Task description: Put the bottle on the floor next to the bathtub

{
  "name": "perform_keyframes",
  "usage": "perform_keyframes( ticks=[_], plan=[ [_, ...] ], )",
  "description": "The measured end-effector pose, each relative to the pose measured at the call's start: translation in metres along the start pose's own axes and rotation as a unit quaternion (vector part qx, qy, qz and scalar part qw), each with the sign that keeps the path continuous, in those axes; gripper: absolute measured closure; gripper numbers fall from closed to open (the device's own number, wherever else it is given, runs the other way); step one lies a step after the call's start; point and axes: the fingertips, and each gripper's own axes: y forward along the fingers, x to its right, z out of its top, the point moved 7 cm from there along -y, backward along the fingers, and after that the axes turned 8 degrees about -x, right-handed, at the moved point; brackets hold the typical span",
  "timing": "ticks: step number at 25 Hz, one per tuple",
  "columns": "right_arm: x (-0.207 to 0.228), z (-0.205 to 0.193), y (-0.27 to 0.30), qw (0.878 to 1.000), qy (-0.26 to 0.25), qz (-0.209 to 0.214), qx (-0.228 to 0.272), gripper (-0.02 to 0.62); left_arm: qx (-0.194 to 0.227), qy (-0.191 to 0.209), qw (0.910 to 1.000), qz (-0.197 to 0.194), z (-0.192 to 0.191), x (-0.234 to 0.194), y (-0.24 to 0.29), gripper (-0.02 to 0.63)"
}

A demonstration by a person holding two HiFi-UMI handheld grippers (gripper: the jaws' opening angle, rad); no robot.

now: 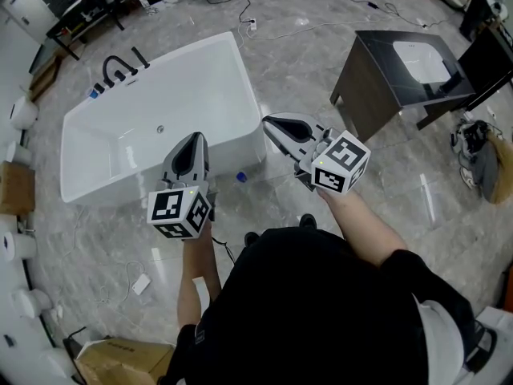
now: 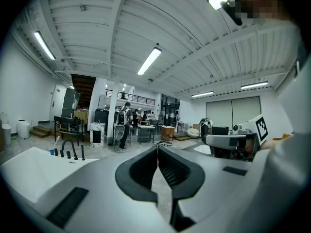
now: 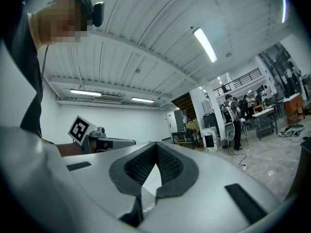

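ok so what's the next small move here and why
Probably just draw both grippers back. The left gripper and right gripper have shut, empty jaws, and a small blue-topped thing, likely the bottle, already lies on the floor beside the bathtub.

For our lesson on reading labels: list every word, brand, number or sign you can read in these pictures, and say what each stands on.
No text can be read in any view.
White marker cube on the left gripper: black square patterns, no letters.
Matching marker cube on the right gripper: patterns only.
Brown cardboard box on the floor: dark print, too small to read.
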Motion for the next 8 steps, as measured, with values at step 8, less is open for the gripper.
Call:
perform_keyframes(
  ticks=[8],
  plan=[
    [-0.0027,-0.0023,-0.0052,1.0,0.005,-0.004,-0.002,0.568,-0.004,0.0,1.0,0.001,-0.0026,0.0004,-0.0079,0.589]
  ],
)
